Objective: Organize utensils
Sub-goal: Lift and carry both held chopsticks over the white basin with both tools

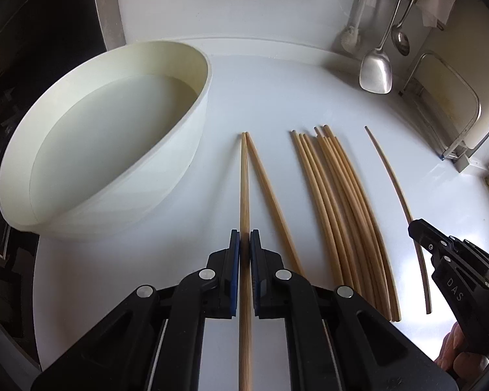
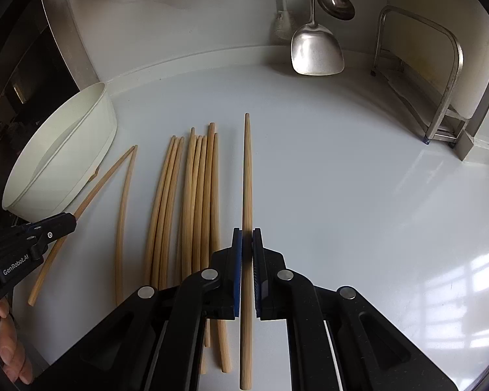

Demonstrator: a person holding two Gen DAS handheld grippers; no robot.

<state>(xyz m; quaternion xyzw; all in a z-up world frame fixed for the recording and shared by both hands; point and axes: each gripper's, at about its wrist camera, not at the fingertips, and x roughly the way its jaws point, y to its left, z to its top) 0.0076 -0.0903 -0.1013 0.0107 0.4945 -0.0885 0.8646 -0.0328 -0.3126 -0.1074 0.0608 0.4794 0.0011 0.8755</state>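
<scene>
A: So each tool has one chopstick. The left tool (image 1: 244, 244) is pinched on the left chopstick (image 1: 244, 179), the right tool (image 2: 247, 244) on the right chopstick (image 2: 247, 179).

B: Why grip so far back along the shaft?

A: Probably to keep the tapered tips forward and the pair steerable. The spare chopstick (image 1: 270, 195) and the bundle (image 1: 339, 211) lie flat on the tabletop (image 1: 277, 91), between the two held ones.

B: And the white bowl (image 1: 185, 150)?

A: It sits left of the sticks, likely where they are headed.
</scene>
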